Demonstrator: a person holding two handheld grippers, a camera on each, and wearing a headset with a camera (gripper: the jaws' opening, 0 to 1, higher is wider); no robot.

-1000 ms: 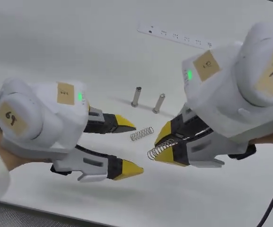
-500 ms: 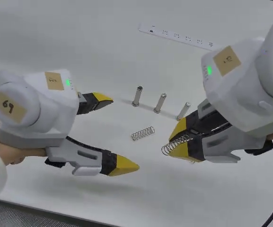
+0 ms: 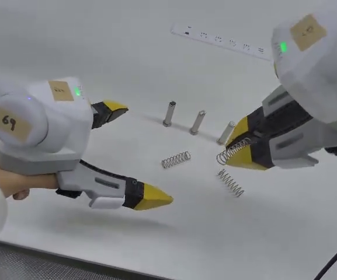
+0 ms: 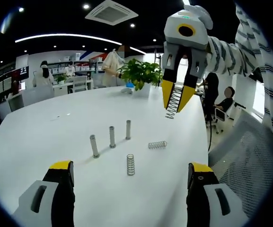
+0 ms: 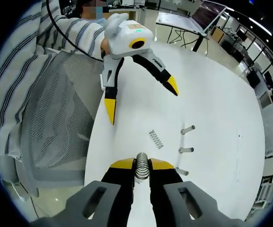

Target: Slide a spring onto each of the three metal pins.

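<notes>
We see three pins (image 3: 197,122) upright on the table (image 3: 98,46), a spring (image 3: 175,160) at their 7 o'clock, a second spring (image 3: 230,182) at 5. The right gripper (image 3: 235,147) pinches a third spring (image 3: 229,153) in its fingers at 4; the left gripper (image 3: 140,153), tagged "69", has fingers spread.

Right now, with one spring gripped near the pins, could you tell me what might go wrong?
The held spring juts past the tips of the right gripper, so it may tilt or spring free on meeting the nearest pin. The pins stand close in a row; wide gripper tips could knock one. The loose spring beneath could be nudged away.
</notes>
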